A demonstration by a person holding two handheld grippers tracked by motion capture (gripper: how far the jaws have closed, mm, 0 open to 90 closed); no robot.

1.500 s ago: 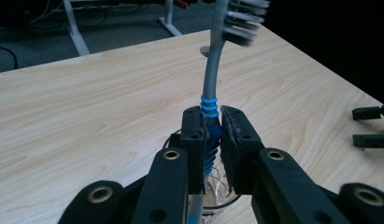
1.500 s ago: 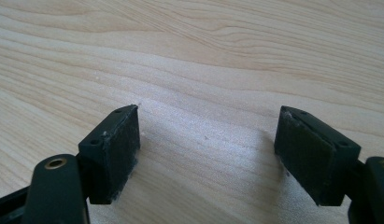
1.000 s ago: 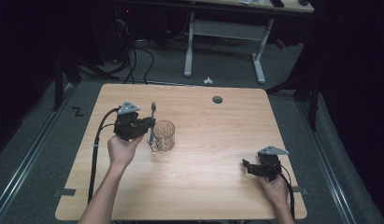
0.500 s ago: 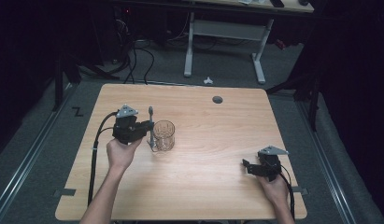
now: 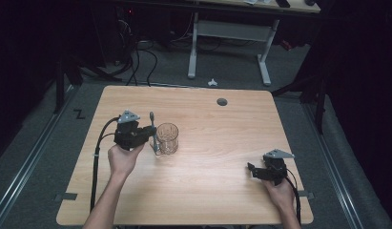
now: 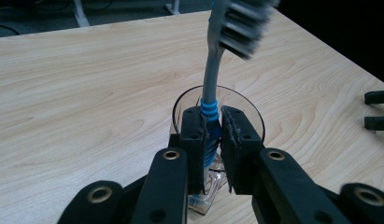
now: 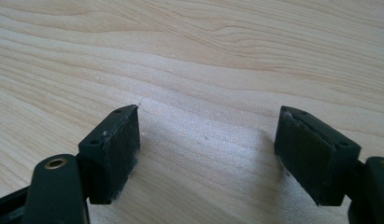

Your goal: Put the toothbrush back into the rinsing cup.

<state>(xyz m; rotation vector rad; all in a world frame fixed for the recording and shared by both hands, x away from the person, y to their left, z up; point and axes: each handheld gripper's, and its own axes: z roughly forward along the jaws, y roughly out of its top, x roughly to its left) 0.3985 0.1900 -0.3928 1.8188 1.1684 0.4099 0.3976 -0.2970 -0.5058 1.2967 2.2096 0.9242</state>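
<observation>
Toothbrush (image 6: 209,109) placement looks like the step in hand: the left gripper (image 6: 212,135) is clamped on the blue ribbed grip of the grey handle, bristle head up, with the lower end of the handle reaching down towards or into the clear glass tumbler (image 6: 248,109) that stands on the wooden bench (image 5: 222,191), left of centre. To do it well, I judge the handle should be kept near upright and centred over the rim, lowered until its end rests on the glass bottom, and only then released, since a sideways pull could tip the light tumbler. The right gripper (image 7: 208,154) rests low over bare bench near the right front corner, well apart, jaws spread wide and holding nothing; it could steady the glass if needed.
</observation>
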